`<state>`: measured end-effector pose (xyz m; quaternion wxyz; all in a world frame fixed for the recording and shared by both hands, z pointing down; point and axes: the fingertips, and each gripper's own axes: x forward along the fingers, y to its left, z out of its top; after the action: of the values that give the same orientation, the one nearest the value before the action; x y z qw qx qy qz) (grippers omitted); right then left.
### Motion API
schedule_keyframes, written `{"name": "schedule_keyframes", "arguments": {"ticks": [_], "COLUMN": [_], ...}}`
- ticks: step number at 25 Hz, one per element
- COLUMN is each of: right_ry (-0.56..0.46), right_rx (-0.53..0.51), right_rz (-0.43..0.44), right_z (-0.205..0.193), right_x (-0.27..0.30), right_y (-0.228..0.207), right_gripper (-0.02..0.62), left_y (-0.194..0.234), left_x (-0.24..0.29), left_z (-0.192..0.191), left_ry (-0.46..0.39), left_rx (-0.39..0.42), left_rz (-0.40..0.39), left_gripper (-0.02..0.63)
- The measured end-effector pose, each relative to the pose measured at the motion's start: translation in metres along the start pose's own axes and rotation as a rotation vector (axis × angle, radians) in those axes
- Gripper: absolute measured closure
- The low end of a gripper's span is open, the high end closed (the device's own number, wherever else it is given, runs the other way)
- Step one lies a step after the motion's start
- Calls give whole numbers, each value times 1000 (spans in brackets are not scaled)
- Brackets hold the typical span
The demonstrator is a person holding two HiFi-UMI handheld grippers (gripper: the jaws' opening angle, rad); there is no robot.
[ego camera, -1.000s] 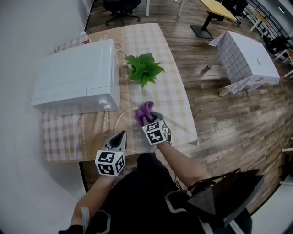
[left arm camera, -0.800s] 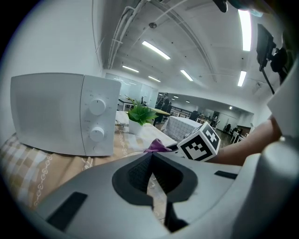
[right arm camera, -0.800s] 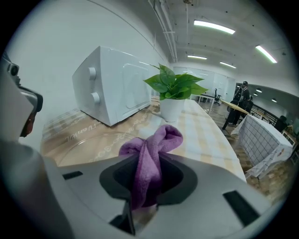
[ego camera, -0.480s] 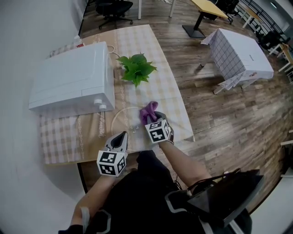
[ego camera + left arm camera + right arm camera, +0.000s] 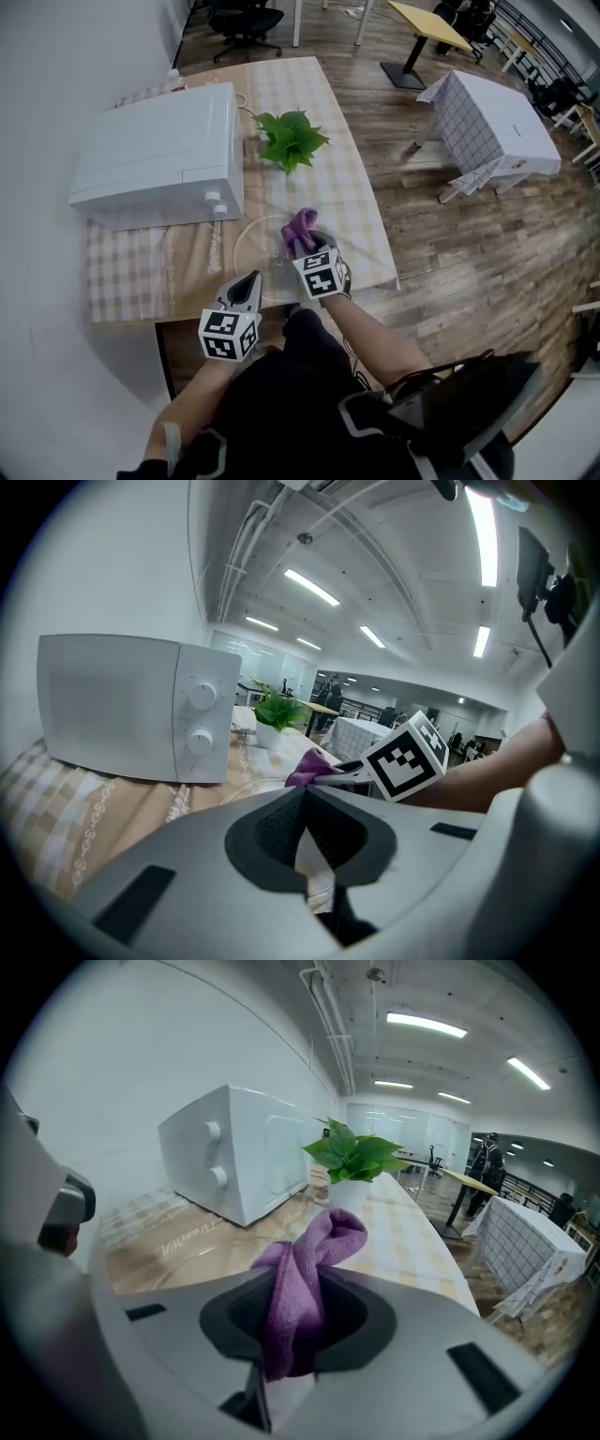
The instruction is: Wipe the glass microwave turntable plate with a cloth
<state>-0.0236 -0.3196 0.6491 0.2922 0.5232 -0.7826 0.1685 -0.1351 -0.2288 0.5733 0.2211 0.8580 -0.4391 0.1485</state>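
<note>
Grips the purple cloth (image 5: 305,1279) in the right gripper (image 5: 306,242), jaws clamped on its bunched middle, a loop poking up past the tips. Poised at the right edge of the glass turntable plate (image 5: 243,234); cannot tell whether touching it. Lying flat, that plate, just ahead and left of the right gripper and just ahead of the left gripper (image 5: 247,281). Left jaws pressed together, with nothing between them.

Underneath, a tan and white checked tablecloth (image 5: 354,202). Beyond the left gripper, a white microwave (image 5: 159,155); beyond the right, a potted green plant (image 5: 291,139). Farther right, wood floor (image 5: 450,253) and a table draped in grid-patterned cloth (image 5: 492,122).

Cursive lettering on the tablecloth near the plate, too blurred to read.
</note>
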Motion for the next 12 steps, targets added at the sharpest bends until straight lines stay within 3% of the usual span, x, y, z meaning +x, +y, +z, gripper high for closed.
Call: {"name": "schedule_keyframes", "arguments": {"ticks": [12], "right_ry": [-3], "right_rx": [-130], "right_rz": [233], "right_z": [13], "right_x": [22], "right_y": [125], "right_gripper": [499], "left_y": [43], "left_x": [-54], "left_z": [-9], "left_ry": [-33], "left_rx": [-32], "left_rz": [160], "left_gripper": [601]}}
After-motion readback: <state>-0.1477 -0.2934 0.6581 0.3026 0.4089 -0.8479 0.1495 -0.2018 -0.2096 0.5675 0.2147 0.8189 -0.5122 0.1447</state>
